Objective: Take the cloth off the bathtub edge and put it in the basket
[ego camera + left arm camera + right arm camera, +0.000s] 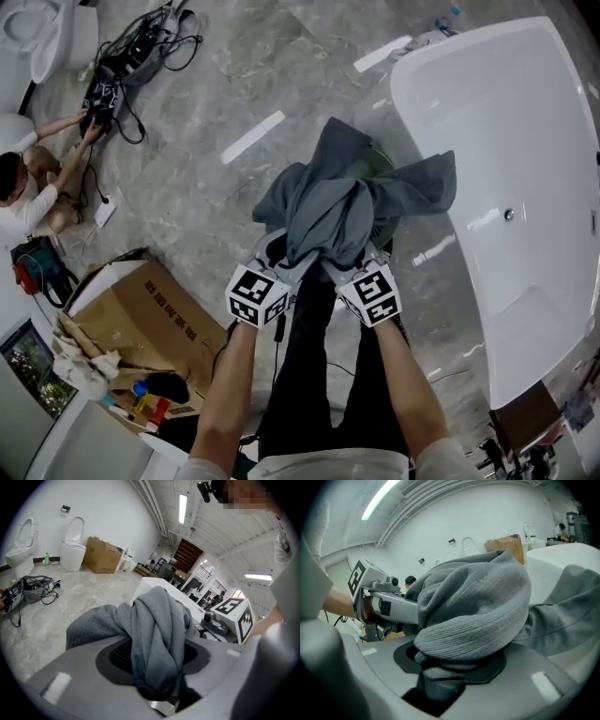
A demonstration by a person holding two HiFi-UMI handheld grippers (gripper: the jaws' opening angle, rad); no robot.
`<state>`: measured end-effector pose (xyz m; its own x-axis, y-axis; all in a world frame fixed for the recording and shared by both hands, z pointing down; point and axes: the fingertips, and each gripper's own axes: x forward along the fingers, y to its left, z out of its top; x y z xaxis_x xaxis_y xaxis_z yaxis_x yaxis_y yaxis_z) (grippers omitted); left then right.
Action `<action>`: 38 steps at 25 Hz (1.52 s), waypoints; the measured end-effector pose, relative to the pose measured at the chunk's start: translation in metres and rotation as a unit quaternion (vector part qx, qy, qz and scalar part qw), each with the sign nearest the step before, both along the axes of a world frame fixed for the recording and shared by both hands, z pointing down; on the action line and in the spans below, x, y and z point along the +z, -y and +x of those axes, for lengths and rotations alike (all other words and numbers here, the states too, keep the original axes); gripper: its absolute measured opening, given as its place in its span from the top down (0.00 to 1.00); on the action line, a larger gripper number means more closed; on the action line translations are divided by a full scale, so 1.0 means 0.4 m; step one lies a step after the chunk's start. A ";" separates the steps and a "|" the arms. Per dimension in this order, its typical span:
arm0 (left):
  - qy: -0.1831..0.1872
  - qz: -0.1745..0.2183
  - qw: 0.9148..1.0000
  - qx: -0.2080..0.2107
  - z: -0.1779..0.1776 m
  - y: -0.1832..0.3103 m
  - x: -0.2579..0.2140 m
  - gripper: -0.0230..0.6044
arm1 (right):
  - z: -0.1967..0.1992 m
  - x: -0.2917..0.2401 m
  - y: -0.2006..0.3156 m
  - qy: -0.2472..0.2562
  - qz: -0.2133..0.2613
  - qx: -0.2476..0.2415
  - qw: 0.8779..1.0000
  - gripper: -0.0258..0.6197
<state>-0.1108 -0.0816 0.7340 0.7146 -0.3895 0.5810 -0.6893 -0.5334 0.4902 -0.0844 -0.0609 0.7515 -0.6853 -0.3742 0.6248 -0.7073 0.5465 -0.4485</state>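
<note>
A grey cloth (347, 202) hangs bunched between both grippers, over the floor just left of the white bathtub (427, 112). My left gripper (281, 255) is shut on one fold of it and my right gripper (361, 261) is shut on another, the two side by side. A dark basket rim (379, 161) peeks out from under the cloth; most of the basket is hidden. In the left gripper view the cloth (154, 630) is twisted into a rope between the jaws. In the right gripper view a thick roll of cloth (478, 606) fills the jaws and hides the fingertips.
An open cardboard box (150, 314) with clutter lies at the lower left. A person (33, 187) crouches at the far left by a tangle of cables (131, 56). A toilet (47, 28) stands in the top left corner. My legs in black trousers (309, 375) are below.
</note>
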 end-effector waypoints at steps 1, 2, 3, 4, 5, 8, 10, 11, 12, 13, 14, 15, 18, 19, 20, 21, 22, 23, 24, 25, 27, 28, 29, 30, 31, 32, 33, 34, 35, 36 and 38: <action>0.004 -0.004 1.000 -0.003 -0.009 -0.009 0.009 0.55 | -0.009 0.009 -0.011 0.008 -0.010 0.003 1.000 0.67; 0.008 -0.008 1.000 -0.005 -0.014 -0.015 0.017 0.55 | -0.014 0.018 -0.020 0.015 -0.018 0.006 1.000 0.67; 0.011 -0.011 1.000 -0.004 -0.013 -0.021 0.026 0.55 | -0.014 0.027 -0.026 0.019 -0.022 0.009 1.000 0.67; 0.012 -0.013 1.000 -0.002 -0.009 -0.025 0.034 0.55 | -0.010 0.036 -0.031 0.020 -0.025 0.011 0.999 0.67; 0.013 -0.015 1.000 0.001 -0.002 -0.029 0.043 0.55 | -0.003 0.045 -0.036 0.021 -0.029 0.014 0.999 0.67; 0.014 -0.018 1.000 0.005 0.023 -0.031 0.071 0.55 | 0.020 0.074 -0.038 0.022 -0.035 0.022 0.999 0.67; 0.010 -0.025 1.000 0.006 0.047 -0.043 0.089 0.55 | 0.045 0.092 -0.050 0.018 -0.039 0.024 0.999 0.67; 0.006 -0.031 0.999 0.007 0.063 -0.056 0.097 0.55 | 0.063 0.099 -0.063 0.014 -0.042 0.024 0.999 0.67; 0.002 -0.038 0.999 0.008 0.081 -0.066 0.105 0.55 | 0.082 0.106 -0.073 0.009 -0.044 0.024 0.999 0.67; -0.001 -0.042 0.999 0.011 0.100 -0.069 0.114 0.55 | 0.102 0.113 -0.076 0.006 -0.045 0.026 0.999 0.67; -0.003 -0.045 0.999 0.015 0.121 -0.067 0.122 0.55 | 0.123 0.121 -0.075 0.004 -0.047 0.029 0.998 0.67; -0.004 -0.047 0.999 0.020 0.141 -0.064 0.131 0.55 | 0.143 0.129 -0.072 0.001 -0.048 0.034 0.998 0.67; -0.009 -0.058 0.998 0.032 0.198 -0.065 0.154 0.55 | 0.199 0.150 -0.075 -0.011 -0.053 0.053 0.997 0.67; -0.010 -0.062 0.997 0.036 0.215 -0.067 0.160 0.55 | 0.217 0.156 -0.079 -0.013 -0.057 0.061 0.996 0.67; -0.012 -0.064 0.997 0.039 0.232 -0.068 0.166 0.55 | 0.235 0.161 -0.082 -0.014 -0.061 0.067 0.996 0.67; -0.015 -0.065 0.997 0.039 0.247 -0.069 0.172 0.55 | 0.251 0.168 -0.084 -0.016 -0.066 0.069 0.995 0.66; -0.019 -0.068 0.997 0.038 0.260 -0.070 0.180 0.55 | 0.266 0.175 -0.086 -0.020 -0.070 0.066 0.995 0.66; -0.023 -0.071 0.997 0.035 0.270 -0.071 0.189 0.55 | 0.278 0.183 -0.088 -0.026 -0.074 0.058 0.995 0.66; -0.027 -0.075 0.996 0.030 0.278 -0.072 0.199 0.54 | 0.288 0.192 -0.088 -0.031 -0.077 0.049 0.995 0.66; -0.030 -0.077 0.996 0.026 0.282 -0.071 0.209 0.54 | 0.296 0.202 -0.086 -0.034 -0.079 0.040 0.996 0.66; -0.037 -0.078 0.996 0.017 0.281 -0.065 0.229 0.54 | 0.301 0.221 -0.080 -0.031 -0.079 0.028 0.996 0.66; -0.039 -0.078 0.996 0.014 0.274 -0.063 0.238 0.54 | 0.298 0.230 -0.077 -0.028 -0.080 0.022 0.996 0.66; -0.039 -0.080 0.996 0.010 0.264 -0.061 0.246 0.54 | 0.292 0.238 -0.076 -0.028 -0.081 0.015 0.996 0.66; -0.038 -0.082 0.996 0.005 0.254 -0.060 0.254 0.54 | 0.286 0.246 -0.075 -0.030 -0.082 0.005 0.996 0.66; -0.036 -0.085 0.996 -0.002 0.246 -0.059 0.262 0.54 | 0.281 0.253 -0.074 -0.034 -0.085 -0.003 0.996 0.66; -0.033 -0.088 0.996 -0.009 0.241 -0.058 0.270 0.54 | 0.278 0.260 -0.073 -0.035 -0.089 -0.007 0.995 0.66; -0.029 -0.090 0.995 -0.015 0.236 -0.058 0.278 0.54 | 0.275 0.269 -0.074 -0.033 -0.097 -0.006 0.995 0.66; -0.023 -0.092 0.995 -0.019 0.231 -0.058 0.287 0.53 | 0.271 0.279 -0.074 -0.028 -0.106 -0.003 0.994 0.67; -0.016 -0.093 0.995 -0.021 0.224 -0.057 0.297 0.53 | 0.266 0.290 -0.075 -0.025 -0.116 0.000 0.993 0.67; -0.011 -0.095 0.995 -0.024 0.217 -0.057 0.306 0.53 | 0.261 0.299 -0.076 -0.024 -0.123 0.000 0.992 0.67; -0.008 -0.102 0.994 -0.032 0.209 -0.058 0.320 0.52 | 0.258 0.310 -0.077 -0.032 -0.131 -0.006 0.991 0.67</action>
<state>-0.0273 -0.0585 0.8622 0.7019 -0.3089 0.6418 -0.7099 -0.3777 0.5945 0.0187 -0.0303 0.8756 -0.6445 -0.1854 0.7418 -0.7329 0.4265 -0.5301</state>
